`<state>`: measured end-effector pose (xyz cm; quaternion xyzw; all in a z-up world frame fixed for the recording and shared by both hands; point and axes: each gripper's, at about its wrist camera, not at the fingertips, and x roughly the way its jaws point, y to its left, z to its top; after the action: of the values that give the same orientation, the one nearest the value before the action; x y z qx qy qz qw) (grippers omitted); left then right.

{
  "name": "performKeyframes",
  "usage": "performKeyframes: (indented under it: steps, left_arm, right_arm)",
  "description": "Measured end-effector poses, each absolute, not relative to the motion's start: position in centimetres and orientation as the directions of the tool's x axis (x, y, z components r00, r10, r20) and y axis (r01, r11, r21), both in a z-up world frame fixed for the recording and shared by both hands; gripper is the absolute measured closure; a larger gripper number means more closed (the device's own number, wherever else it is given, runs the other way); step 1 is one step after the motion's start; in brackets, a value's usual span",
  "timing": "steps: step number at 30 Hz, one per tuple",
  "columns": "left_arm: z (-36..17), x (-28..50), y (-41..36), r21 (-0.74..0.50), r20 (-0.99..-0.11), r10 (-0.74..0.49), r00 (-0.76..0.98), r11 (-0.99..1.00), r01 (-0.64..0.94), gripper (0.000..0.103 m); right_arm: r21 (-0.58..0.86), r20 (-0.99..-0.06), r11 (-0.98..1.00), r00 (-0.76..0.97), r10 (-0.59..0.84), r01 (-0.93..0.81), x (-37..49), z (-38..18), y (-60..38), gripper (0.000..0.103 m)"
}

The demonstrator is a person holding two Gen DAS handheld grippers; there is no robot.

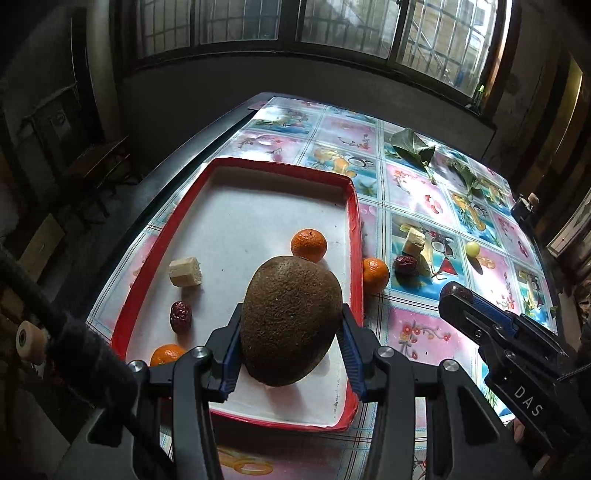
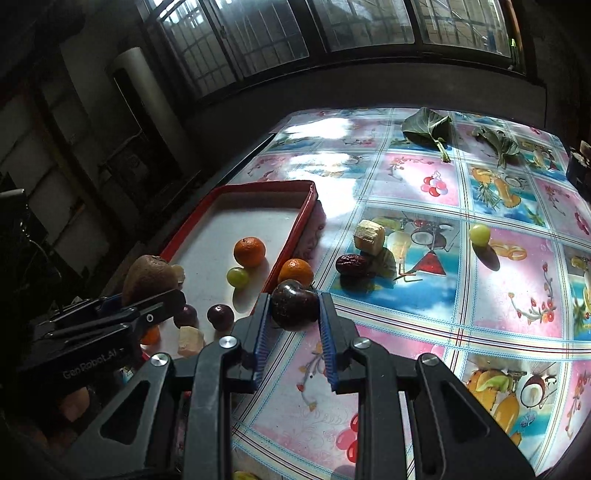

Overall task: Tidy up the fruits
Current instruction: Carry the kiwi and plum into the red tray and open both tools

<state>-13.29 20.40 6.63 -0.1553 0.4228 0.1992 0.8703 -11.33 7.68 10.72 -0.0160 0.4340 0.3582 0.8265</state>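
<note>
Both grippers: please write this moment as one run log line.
left gripper: shut on kiwi, above red tray | right gripper: shut on dark plum, beside tray | orange: on table outside tray

A lived-in home is being suggested by a fruit-patterned tablecloth point(image 2: 424, 229), barred windows point(image 1: 332, 26), and a water heater point(image 2: 147, 92).

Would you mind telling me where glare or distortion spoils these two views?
Right wrist: window glare whitens the tablecloth behind the red tray. Left wrist: milder sheen at the cloth's far end; fisheye bends the tray rim and window frame; the kiwi stays sharp.
</note>
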Motion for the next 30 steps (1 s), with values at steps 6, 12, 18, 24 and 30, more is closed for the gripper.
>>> performKeyframes:
  steps: [6,12,18,24,30]
  left_arm:
    - [6.4,-13.4,21.6,-0.085,-0.802,0.244,0.545,0.856,-0.509,0.057]
    - [6.0,-13.4,22.5,-0.076,-0.806,0.259,0.532,0.846,-0.527,0.057]
    - [5.8,-13.1,24.0,-0.078,-0.809,0.264,0.525,0.837,-0.542,0.057]
    - [5.7,-12.4,26.8,-0.085,-0.815,0.275,0.511,0.815,-0.574,0.057]
    - [5.6,-11.7,28.7,-0.082,-0.819,0.288,0.497,0.797,-0.598,0.057]
  right_arm:
    - [0.281,-0.732,0.732,0.356,0.582,-0.62,-11.4,10.7,9.0,0.075]
    - [0.282,-0.735,0.723,0.343,0.585,-0.631,-11.2,10.4,10.0,0.075]
    - [0.28,-0.73,0.71,0.337,0.594,-0.646,-10.8,10.3,11.2,0.075]
    - [0.287,-0.731,0.696,0.319,0.604,-0.658,-9.4,10.1,13.2,0.075]
    - [0.292,-0.738,0.685,0.297,0.605,-0.668,-7.7,9.7,16.0,0.075]
